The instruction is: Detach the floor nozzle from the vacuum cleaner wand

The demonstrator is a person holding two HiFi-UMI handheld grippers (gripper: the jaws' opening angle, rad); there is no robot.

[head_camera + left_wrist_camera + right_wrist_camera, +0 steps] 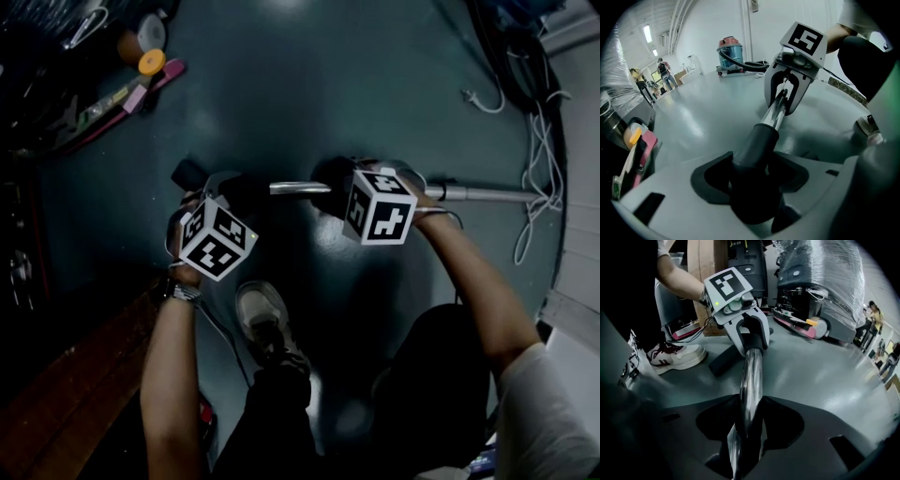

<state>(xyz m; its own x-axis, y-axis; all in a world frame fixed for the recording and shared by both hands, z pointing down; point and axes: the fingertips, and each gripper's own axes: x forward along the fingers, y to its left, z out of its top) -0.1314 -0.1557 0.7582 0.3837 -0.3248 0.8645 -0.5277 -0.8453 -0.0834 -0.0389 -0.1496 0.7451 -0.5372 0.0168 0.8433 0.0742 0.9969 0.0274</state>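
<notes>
The left gripper [752,185] squeezes the floor nozzle [757,143] by its black neck. The right gripper [745,427] squeezes the shiny wand [751,376], which runs to 3 o'clock. The smooth floor [309,84] is open at 12 o'clock, but cables [542,150] crowd 2 o'clock.

- No words, brand names or numbers can be read in any view.
- The marker cube [217,238] of the left gripper [752,187] bears only black-and-white square patterns, no letters.
- The second marker cube [380,208], on the right gripper [745,437], shows the same kind of pattern.
</notes>
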